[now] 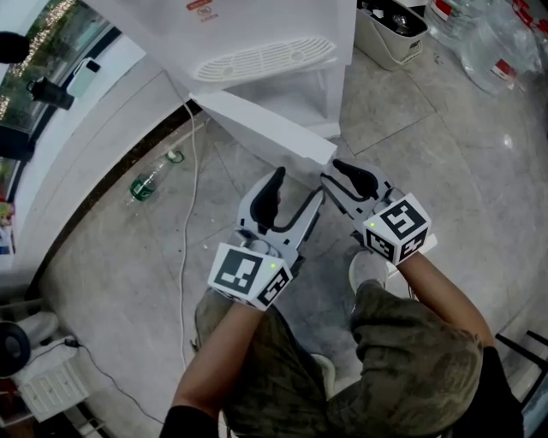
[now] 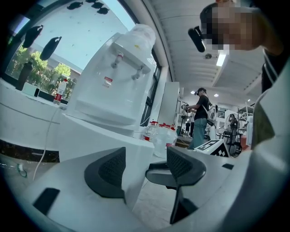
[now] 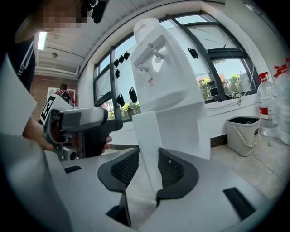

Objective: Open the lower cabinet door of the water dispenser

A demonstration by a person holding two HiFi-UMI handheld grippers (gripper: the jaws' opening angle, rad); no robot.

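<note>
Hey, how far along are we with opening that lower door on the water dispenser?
Done: the door already stands swung well out from the dispenser. In hand: the right gripper has the door's free edge between its pads; the left gripper is open. Left: little, perhaps swinging it wider, then letting go.

1. The head view looks steeply down on the grey two-jaw left gripper (image 1: 298, 190), right gripper (image 1: 334, 174) and flat white cabinet door (image 1: 265, 128).
2. Each gripper view sits low, very near the door edge, looking up at the tall white plastic water dispenser (image 2: 113, 86) from opposite sides.
3. All views share the door.
</note>
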